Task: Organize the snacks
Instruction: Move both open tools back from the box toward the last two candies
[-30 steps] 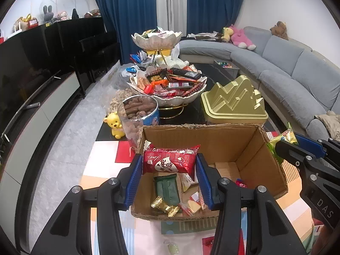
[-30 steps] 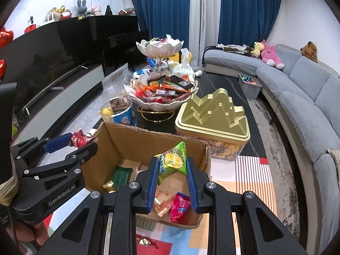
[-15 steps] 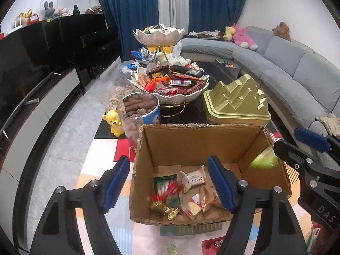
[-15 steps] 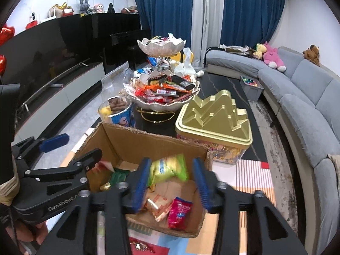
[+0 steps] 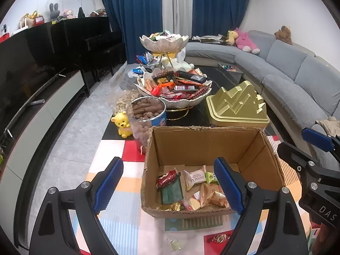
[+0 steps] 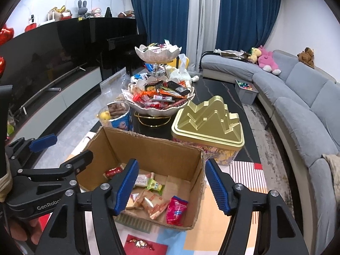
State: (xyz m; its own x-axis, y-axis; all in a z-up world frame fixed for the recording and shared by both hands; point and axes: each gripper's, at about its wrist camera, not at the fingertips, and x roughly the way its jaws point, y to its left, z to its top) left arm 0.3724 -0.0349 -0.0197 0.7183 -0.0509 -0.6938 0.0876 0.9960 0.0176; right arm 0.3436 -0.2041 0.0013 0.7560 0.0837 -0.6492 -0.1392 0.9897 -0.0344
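Hovering over the cardboard box [image 5: 204, 146], left gripper [image 5: 167, 188] spread wide, jaws just opened, nothing between. Right gripper [image 6: 172, 186] likewise parted and empty, jaws freshly opened. Down in the box: red packet [image 5: 166, 177] at nine o'clock, green-yellow packet [image 6: 155, 184] near centre.

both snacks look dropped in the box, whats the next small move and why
Probably lift the left gripper clear and go for another snack. Both grippers' jaws have just been opening and hold nothing; the red packet and green packet lie inside the cardboard box.
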